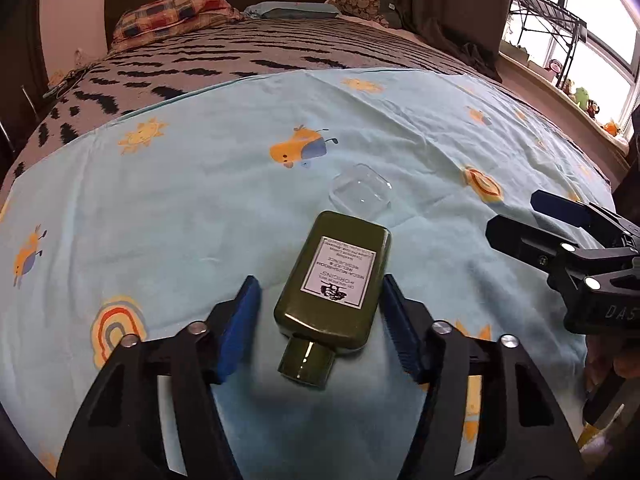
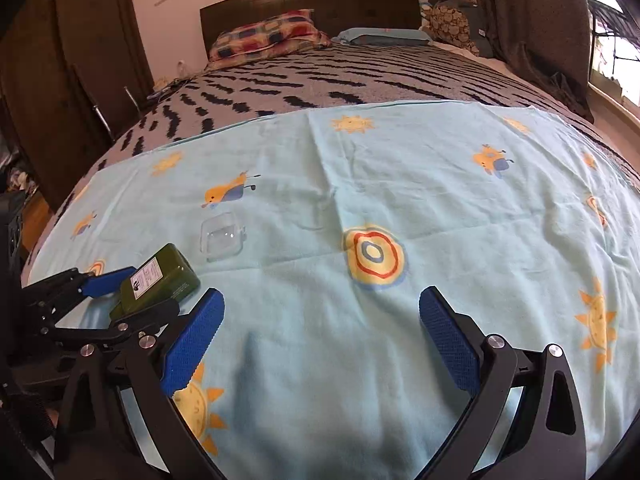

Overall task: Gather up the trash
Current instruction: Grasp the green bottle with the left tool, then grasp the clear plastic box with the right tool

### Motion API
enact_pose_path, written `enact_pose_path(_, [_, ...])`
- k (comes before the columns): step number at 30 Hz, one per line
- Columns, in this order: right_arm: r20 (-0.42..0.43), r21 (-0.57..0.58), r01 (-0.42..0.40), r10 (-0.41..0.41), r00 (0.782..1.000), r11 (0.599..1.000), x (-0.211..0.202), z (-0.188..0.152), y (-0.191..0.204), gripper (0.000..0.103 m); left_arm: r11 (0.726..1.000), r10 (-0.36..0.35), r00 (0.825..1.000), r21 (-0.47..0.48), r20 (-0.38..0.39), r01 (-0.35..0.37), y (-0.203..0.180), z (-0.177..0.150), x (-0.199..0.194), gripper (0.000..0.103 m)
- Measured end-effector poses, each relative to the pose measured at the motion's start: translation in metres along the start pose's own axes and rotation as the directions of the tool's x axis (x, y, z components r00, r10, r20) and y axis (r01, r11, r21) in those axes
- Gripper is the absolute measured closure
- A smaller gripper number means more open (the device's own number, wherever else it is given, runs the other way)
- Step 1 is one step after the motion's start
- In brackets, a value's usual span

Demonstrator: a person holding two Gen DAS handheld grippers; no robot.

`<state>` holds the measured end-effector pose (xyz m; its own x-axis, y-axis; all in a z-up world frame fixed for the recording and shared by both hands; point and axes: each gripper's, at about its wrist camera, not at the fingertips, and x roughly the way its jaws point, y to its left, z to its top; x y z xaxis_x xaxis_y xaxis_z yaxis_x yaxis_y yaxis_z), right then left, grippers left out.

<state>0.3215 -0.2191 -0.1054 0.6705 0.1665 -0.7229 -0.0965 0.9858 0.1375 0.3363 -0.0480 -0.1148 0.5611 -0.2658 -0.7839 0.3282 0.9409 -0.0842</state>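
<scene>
Left tool straddling the green bottle on the bed

The left tool (image 1: 320,320) stands spread, pads not yet touching the green bottle (image 1: 334,280), clear plastic lid (image 1: 360,192) at its 12 o'clock. Likely rigid, slick: pinch the flat sides mid-body. The right tool (image 2: 320,344) gapes, holding nothing.

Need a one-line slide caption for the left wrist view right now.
Left gripper straddles an olive-green bottle on the light-blue sheet, pads not yet touching.
</scene>
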Motion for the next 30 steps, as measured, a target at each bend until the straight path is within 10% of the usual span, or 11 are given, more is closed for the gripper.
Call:
enact_pose_path(17, [-0.06, -0.063, -0.087, 0.083, 0.995, 0.994, 0.048, 0.026, 0.055, 0.006, 0.995, 0.102, 0.995, -0.023, 0.014, -0.101, 0.051, 0.007, -0.014, 0.059])
enact_pose_path(30, [-0.108, -0.1, -0.07, 0.059, 0.992, 0.993, 0.082, 0.036, 0.076, 0.038, 0.995, 0.079, 0.997, -0.059, 0.013, -0.078, 0.071, 0.004, -0.015, 0.059])
